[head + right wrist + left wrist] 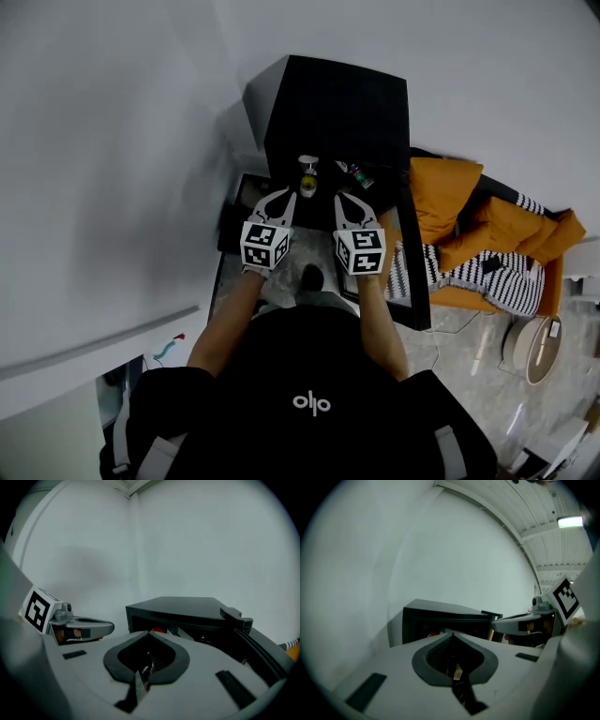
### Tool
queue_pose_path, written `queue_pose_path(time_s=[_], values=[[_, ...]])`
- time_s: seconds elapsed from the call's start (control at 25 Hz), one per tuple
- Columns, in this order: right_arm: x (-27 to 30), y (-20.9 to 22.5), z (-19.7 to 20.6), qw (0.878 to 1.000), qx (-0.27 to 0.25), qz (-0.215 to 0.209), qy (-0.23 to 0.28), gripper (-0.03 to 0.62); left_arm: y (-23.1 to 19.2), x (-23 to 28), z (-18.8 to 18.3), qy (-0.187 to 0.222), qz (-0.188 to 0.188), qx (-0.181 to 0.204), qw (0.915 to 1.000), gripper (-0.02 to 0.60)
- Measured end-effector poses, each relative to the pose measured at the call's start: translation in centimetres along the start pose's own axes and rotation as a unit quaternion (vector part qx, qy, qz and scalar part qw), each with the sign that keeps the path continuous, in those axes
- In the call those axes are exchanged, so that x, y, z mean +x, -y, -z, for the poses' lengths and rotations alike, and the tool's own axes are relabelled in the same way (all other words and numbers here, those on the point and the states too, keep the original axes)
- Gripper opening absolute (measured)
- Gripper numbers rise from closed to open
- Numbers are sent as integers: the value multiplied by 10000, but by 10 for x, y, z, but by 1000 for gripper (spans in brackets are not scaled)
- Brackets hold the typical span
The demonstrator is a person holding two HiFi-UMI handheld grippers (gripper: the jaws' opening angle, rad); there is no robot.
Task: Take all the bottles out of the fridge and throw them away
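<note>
A black mini fridge stands against the wall with its door swung open to the right. Two bottles show at its open front: one with a yellowish body and a darker one lying aslant. My left gripper and right gripper are side by side just short of the opening, both shut with nothing in them. In the left gripper view the shut gripper points at the fridge. The right gripper view shows the shut gripper before the fridge, with a red cap inside.
White walls close in on the left and behind the fridge. An orange seat with a striped cloth sits right of the open door. A round flat device lies on the floor farther right.
</note>
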State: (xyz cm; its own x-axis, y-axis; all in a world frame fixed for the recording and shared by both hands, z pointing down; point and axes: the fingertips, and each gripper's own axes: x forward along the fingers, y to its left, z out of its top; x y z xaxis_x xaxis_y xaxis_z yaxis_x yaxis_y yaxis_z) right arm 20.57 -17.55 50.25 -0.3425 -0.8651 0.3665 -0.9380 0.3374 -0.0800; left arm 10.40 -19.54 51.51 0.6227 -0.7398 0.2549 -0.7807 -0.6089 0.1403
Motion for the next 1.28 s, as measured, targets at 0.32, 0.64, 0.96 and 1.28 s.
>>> queue_pose_path(time_s=[0.32,0.64,0.96,1.28], values=[[31,22,13,9996,-118,-206,-164,2,-13,50,34,-303,-414,-2,9987,-2],[48,35,34,9987,-11,-338,-375,2,-21,87,60,-718,-725,-37,9948,53],[56,49,46,9980,122,-382,-482,2,-31,127,93,-1342,-897,-18,9869,224],[52,55,56,9970,158,-431,-626,2,-41,145,102,-1712,-1309,-114,9764,205]])
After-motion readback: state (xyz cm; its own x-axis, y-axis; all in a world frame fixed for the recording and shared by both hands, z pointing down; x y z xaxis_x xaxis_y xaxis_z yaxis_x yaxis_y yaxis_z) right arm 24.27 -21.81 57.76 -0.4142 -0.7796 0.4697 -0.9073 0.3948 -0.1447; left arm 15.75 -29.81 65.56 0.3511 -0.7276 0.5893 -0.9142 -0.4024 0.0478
